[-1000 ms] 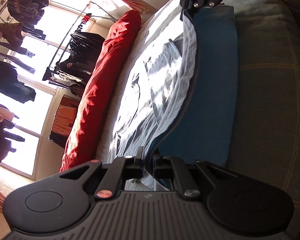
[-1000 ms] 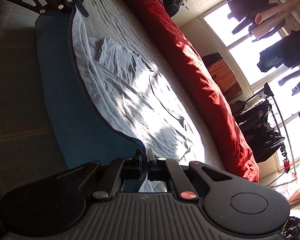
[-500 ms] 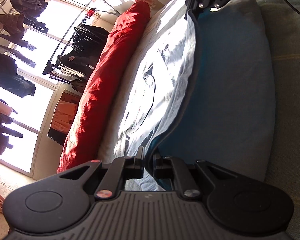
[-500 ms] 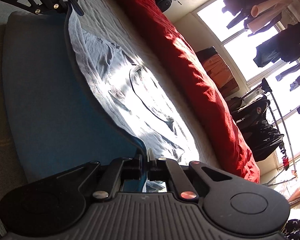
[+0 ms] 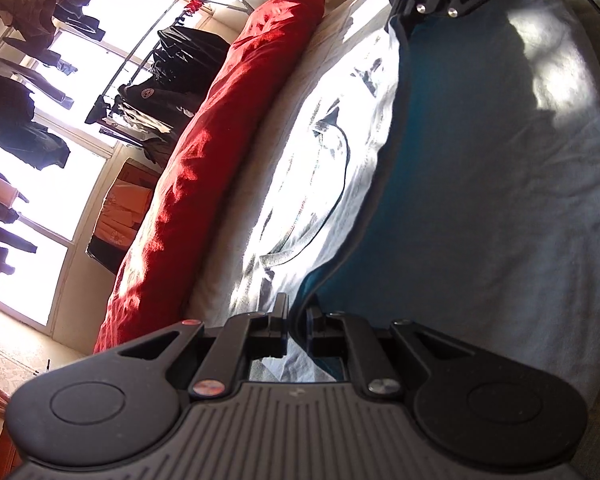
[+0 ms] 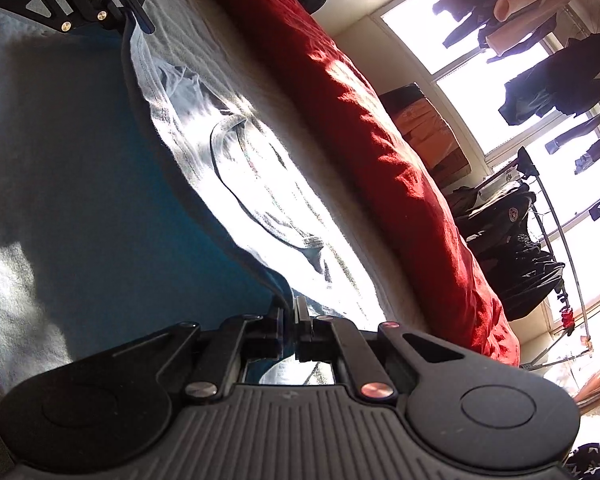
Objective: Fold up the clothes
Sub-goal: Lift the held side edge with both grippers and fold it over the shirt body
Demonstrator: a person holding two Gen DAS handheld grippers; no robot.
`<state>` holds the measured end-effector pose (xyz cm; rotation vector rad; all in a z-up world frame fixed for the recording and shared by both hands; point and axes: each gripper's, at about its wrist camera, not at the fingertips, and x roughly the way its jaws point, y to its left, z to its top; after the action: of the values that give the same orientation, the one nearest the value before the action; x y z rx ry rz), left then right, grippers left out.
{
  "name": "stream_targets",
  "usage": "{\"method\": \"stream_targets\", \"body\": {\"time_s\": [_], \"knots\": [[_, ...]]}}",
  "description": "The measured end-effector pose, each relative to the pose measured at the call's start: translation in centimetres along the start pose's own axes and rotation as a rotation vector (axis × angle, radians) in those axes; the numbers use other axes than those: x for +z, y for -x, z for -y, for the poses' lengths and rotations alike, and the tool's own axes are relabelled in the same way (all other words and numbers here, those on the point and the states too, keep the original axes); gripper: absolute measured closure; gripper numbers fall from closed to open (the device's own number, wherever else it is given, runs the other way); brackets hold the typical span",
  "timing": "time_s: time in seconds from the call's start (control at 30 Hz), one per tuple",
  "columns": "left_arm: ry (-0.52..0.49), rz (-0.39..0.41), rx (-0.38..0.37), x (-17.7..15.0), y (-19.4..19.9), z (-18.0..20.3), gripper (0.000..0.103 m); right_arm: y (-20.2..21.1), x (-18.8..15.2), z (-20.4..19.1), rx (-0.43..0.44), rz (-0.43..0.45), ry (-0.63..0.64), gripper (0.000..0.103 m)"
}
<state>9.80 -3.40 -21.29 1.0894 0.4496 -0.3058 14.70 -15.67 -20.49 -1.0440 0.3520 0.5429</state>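
The fold is only begun: the left gripper (image 5: 298, 322) and the right gripper (image 6: 292, 322) each have their fingers clenched on a hem corner of the blue T-shirt (image 5: 440, 184), carried toward its collar at ten o'clock on the bed (image 5: 260, 184), sleeves unfolded.

The left gripper (image 5: 298, 326) sat at lower centre of its frame and the right gripper (image 6: 290, 330) likewise, each with jaws clamped on the garment (image 5: 440, 184) edge.
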Motion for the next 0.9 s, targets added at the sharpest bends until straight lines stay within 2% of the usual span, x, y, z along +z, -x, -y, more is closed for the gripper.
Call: {"method": "stream_targets", "body": {"time_s": [0.4, 0.7, 0.83, 0.9], "knots": [[0.028, -0.039, -0.007, 0.3, -5.6, -2.6, 0.095, -5.0, 1.2, 2.9, -0.001, -0.022, -0.055, 0.099], [0.035, -0.081, -0.042, 0.0, -9.6, -2.9, 0.093, -10.0, 1.6, 3.5, 0.068, -0.087, -0.071, 0.099], [0.049, -0.087, -0.050, -0.3, -10.6, -2.6, 0.088, -11.3, 1.3, 2.9, 0.091, -0.104, -0.083, 0.098], [0.056, -0.096, -0.059, -0.3, -10.8, -2.3, 0.087, -11.5, 1.2, 2.9, 0.094, -0.105, -0.094, 0.094]]}}
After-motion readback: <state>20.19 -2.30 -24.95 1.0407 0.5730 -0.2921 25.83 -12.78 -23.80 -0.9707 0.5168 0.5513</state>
